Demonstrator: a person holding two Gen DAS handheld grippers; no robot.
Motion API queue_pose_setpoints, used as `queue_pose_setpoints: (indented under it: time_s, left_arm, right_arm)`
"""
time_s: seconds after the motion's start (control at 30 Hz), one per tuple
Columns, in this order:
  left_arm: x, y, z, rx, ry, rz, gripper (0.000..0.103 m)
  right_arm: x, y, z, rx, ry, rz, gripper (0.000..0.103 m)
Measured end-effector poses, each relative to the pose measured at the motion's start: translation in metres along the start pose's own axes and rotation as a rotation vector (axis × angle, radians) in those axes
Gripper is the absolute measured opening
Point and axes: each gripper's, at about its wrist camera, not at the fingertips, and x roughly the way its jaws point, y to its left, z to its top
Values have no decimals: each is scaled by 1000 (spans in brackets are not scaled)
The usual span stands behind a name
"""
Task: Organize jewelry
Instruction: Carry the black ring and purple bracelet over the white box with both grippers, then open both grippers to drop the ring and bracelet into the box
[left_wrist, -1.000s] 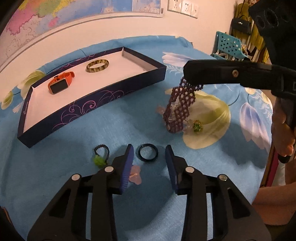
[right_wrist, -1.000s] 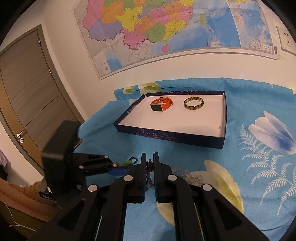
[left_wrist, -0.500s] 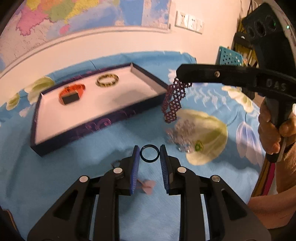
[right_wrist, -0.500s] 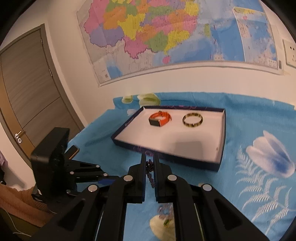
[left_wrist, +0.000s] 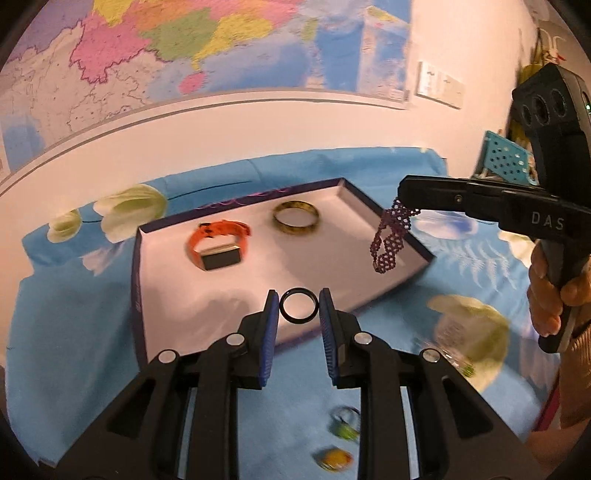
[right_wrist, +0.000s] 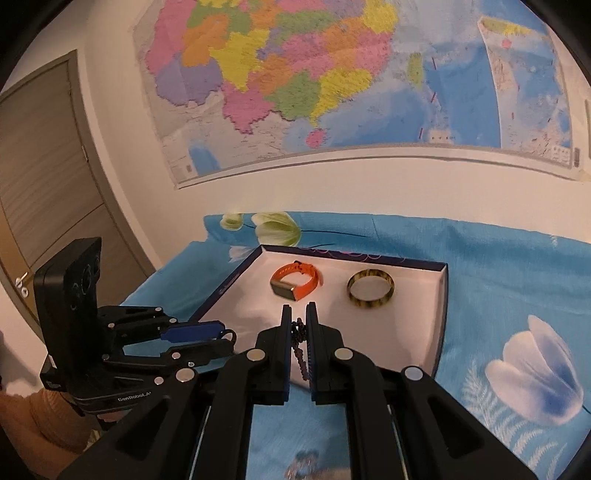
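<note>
Black and smooth, a thin ring (left_wrist: 298, 305) sits pinched between the ribbed blue pads of the left gripper (left_wrist: 298, 308) above the tray's (left_wrist: 137, 280) near edge. The right gripper (right_wrist: 298, 325) clamps a purple beaded mesh bracelet (left_wrist: 390, 236), dangling limp over the white-lined tray beside the orange watch (left_wrist: 218, 246) and mottled bangle (left_wrist: 296, 221).

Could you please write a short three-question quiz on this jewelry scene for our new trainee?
1. True or false: the orange watch lies inside the tray.
2. What does the left hand-held gripper hold? A) black ring B) bangle C) nothing
3. Fill in: the right hand-held gripper is shut on the purple beaded ____.

Key: 1 true; 2 A; 3 bracelet.
</note>
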Motion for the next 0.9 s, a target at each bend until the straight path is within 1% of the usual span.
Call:
queue_pose_setpoints:
  time_s: [0.27, 0.4, 0.5, 0.6, 0.9]
  left_arm:
    - [32, 22, 17, -19, 38, 36, 23]
    - [48, 31, 21, -37, 57, 51, 23]
    - [57, 37, 23, -52, 72, 56, 23]
    - [65, 43, 22, -71, 90, 58, 23]
    - [84, 53, 18, -104, 136, 73, 23]
  right_arm:
    - [45, -16, 17, 31, 41, 2, 6]
    - [62, -19, 20, 48, 57, 14, 6]
    - [69, -21, 23, 54, 53, 18, 6]
    - [78, -27, 22, 67, 73, 10, 6]
    - [85, -50, 9, 93, 130, -71, 6]
